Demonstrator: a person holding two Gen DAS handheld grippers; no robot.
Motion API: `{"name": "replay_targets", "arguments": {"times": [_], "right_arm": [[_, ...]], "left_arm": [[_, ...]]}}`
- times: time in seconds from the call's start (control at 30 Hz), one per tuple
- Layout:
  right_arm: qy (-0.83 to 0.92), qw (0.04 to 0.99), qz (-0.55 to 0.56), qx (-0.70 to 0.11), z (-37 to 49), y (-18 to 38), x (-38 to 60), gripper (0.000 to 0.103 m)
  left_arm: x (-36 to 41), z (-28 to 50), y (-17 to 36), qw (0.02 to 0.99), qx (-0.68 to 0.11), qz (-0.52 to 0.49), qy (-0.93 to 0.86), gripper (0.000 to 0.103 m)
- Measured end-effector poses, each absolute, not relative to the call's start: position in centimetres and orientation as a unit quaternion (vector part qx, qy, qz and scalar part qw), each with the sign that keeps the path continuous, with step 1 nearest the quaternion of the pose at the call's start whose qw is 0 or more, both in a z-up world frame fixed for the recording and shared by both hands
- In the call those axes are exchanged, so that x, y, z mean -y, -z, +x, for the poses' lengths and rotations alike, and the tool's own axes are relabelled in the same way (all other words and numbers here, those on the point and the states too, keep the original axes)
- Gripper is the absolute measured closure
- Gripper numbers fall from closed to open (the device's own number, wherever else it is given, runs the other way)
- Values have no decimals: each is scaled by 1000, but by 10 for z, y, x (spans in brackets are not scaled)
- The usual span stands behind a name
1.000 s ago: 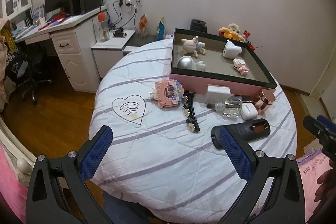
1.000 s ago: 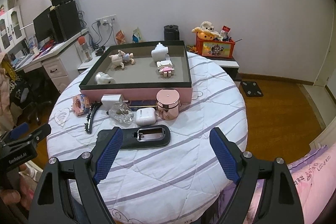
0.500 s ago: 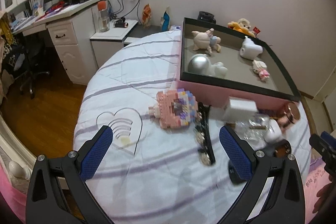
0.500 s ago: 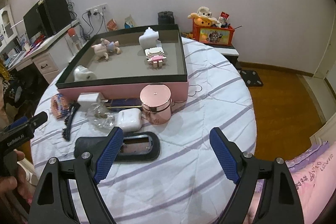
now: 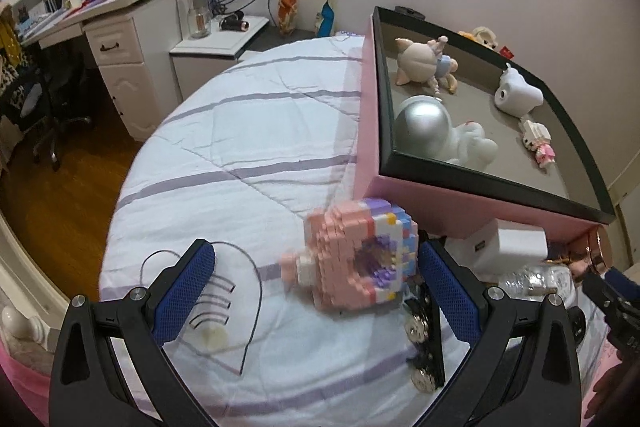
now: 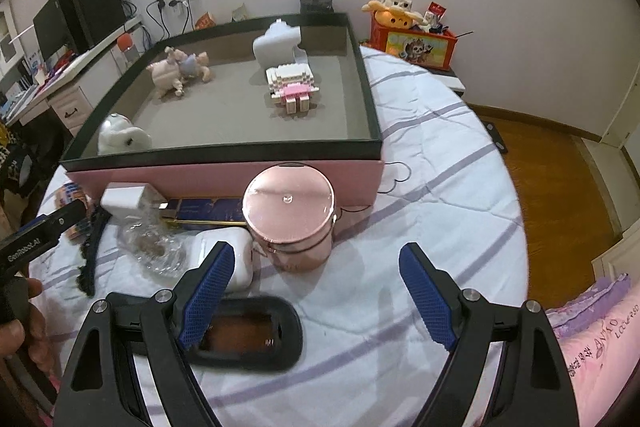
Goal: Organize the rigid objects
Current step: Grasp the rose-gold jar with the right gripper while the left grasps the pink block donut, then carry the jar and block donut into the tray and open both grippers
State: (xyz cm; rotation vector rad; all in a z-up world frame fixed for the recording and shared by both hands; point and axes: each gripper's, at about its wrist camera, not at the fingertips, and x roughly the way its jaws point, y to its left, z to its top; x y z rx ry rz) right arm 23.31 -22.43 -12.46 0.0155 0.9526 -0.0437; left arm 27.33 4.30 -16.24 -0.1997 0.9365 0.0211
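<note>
My left gripper is open, its fingers either side of a pink and purple block toy lying on the striped cloth in front of the pink box. My right gripper is open just before a rose-gold round tin. Beside the tin lie a white earbud case, a glass bottle, a white charger, a black hair clip and a black case. The box holds a pig figure, a silver ball, white figures and a small block toy.
The round table drops off at its left and near edges. A white desk with monitor stands at the back left. An orange toy box sits behind the table on the right. A heart-shaped print marks the cloth.
My left gripper moved forward and down until the block toy lies between its fingers. My right gripper moved forward toward the rose-gold tin. Both stayed open.
</note>
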Motion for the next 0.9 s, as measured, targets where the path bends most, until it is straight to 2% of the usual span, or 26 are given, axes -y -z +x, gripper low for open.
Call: {"name": "replay_targets", "arguments": {"times": [0.2,0.27,0.3,0.33,0.37,0.47,0.9], "right_arm": [[12,889,22,-457,246,137,230,18],[9,891,22,-454,248,137,230,24],[7,891,22,-453,249,137,230,32],[2,890,25,-455,250,138,230,37],[-3,889,30,-457,250,139,231,39],[-14,889,36,-456,248,139,230,53],[-38,899,63,-431,226,111,237,54]], "left_arm": [[-44,279,170,890,-444,-102,-4,4],[-44,278,169,892,-440,-99,2,17],[-43,277,168,893,-439,-98,5,21],[-43,276,167,894,-436,-98,9,33],[-42,275,167,895,-435,-97,14,36],[-43,269,167,896,-431,-101,22,36],[-57,240,135,911,-400,-98,23,36]]}}
